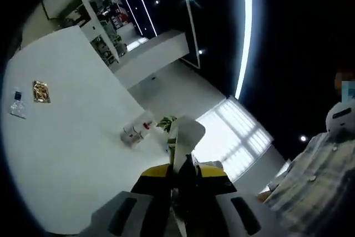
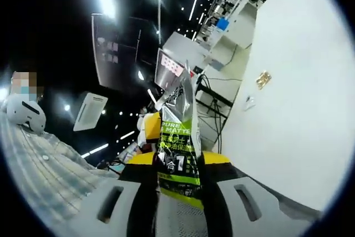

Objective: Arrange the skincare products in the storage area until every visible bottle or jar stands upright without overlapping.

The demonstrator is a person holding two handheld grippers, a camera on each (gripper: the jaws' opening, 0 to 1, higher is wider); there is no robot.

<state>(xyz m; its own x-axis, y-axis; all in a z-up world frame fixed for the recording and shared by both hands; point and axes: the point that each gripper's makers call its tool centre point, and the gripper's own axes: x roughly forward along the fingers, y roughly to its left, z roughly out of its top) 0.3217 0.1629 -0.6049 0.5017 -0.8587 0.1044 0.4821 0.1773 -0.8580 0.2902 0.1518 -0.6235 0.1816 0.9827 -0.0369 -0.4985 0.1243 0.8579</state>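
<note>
A green, black and silver pouch (image 2: 178,142) printed "PURE MATTE" is held up in the air, and my right gripper (image 2: 178,165) is shut on its lower part. In the left gripper view the same pouch (image 1: 184,134) shows its pale back, with my left gripper (image 1: 182,173) shut on its edge. A yellow part of the left gripper (image 2: 147,127) shows just behind the pouch. A small clear bottle with red markings (image 1: 133,133) rests on the white table (image 1: 72,154); I cannot tell whether it stands upright.
A gold sachet (image 1: 40,91) (image 2: 263,79) and a clear sachet (image 1: 18,104) (image 2: 249,102) lie flat on the table (image 2: 299,115). A person in a plaid shirt (image 1: 321,176) (image 2: 39,176) with a white helmet stands close by. Shelves (image 1: 100,20) stand beyond the table.
</note>
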